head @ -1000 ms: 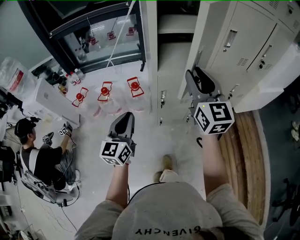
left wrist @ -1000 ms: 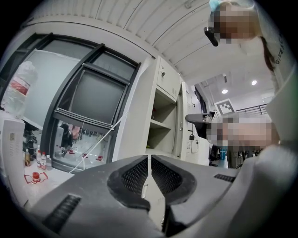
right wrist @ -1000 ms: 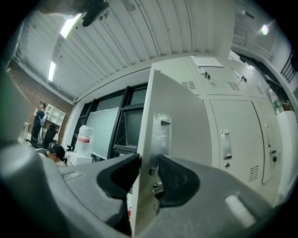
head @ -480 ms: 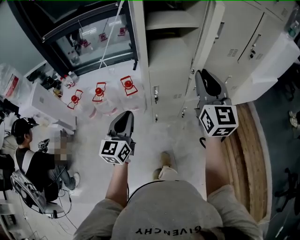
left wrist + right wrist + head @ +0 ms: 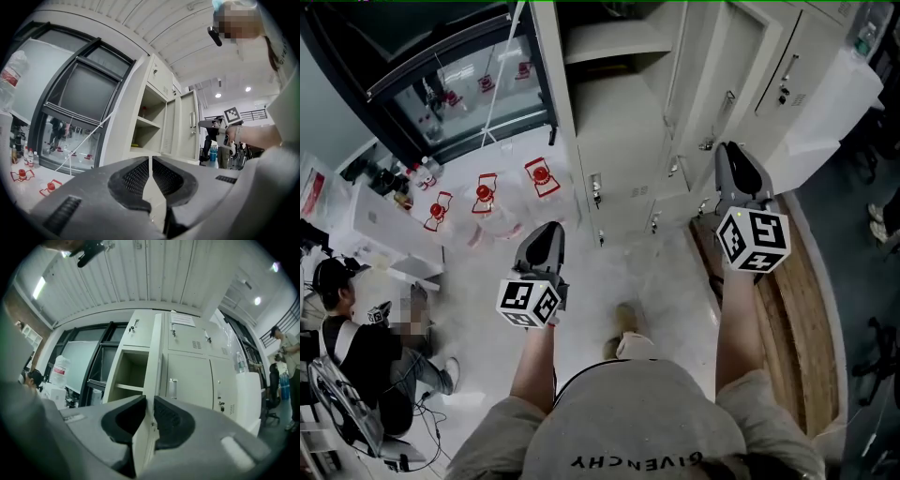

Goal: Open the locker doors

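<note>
A bank of cream metal lockers [image 5: 628, 178] fills the top of the head view. One compartment [image 5: 614, 89] stands open, its door [image 5: 717, 70] swung out to the right. My right gripper [image 5: 733, 155] is at that door's free edge. In the right gripper view the door edge [image 5: 154, 357] runs straight between the jaws [image 5: 149, 404]; they have just been closing and now pinch it. My left gripper [image 5: 546, 232] hangs apart over the floor, pointing at the lockers. Its jaws [image 5: 150, 161] are together with nothing in them.
Closed locker doors [image 5: 190, 376] continue to the right. Water jugs with red caps [image 5: 483, 199] stand on the floor at the left by a glass wall [image 5: 459, 84]. A person [image 5: 356, 347] sits at far left. Wooden boards [image 5: 792, 309] lie to the right.
The right gripper has moved right along the lockers, closed on the door edge, and the door has swung further out. The left gripper has barely shifted.
</note>
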